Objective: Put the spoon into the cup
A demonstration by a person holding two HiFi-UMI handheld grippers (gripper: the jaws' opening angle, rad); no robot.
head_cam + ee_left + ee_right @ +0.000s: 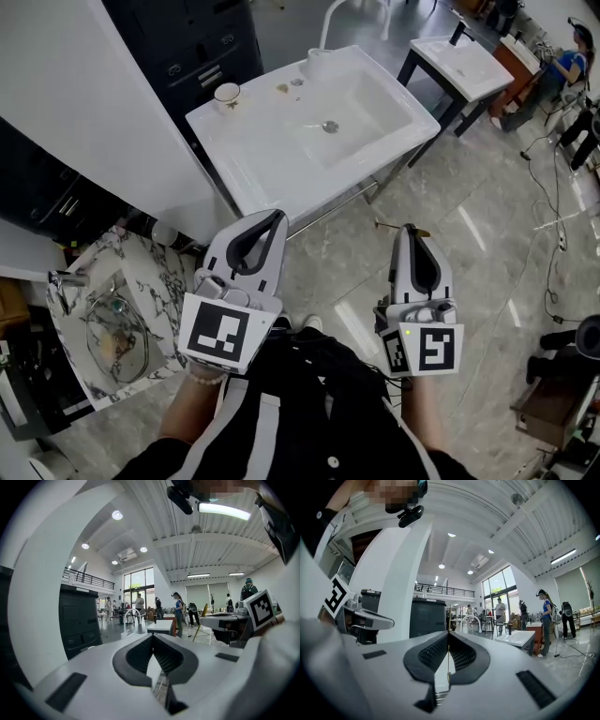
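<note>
- Head view showed me the thin gold spoon (382, 224) up in the air, lying crosswise at the tips of the right gripper (410, 231), over the floor and just short of the washbasin.
- In the right gripper view the spoon (448, 658) was a fine upright line between the closed jaws of the right gripper (448, 633), which pinched it.
- The left gripper (275, 220) was beside it. The left gripper view showed the left gripper (153, 637) with its pads met and nothing between them.
- The cup (227, 94) stood upright on the far left corner of the white washbasin (246, 173), well apart from the spoon.
- The basin had a white tap (325, 33) at its far rim and rested on a metal frame.
- A marbled sink (141, 267) lay to my lower left, and a second white basin (469, 58) stood further off.
- The floor (487, 216) was glossy grey tile, and a dark cabinet (187, 37) stood behind.
</note>
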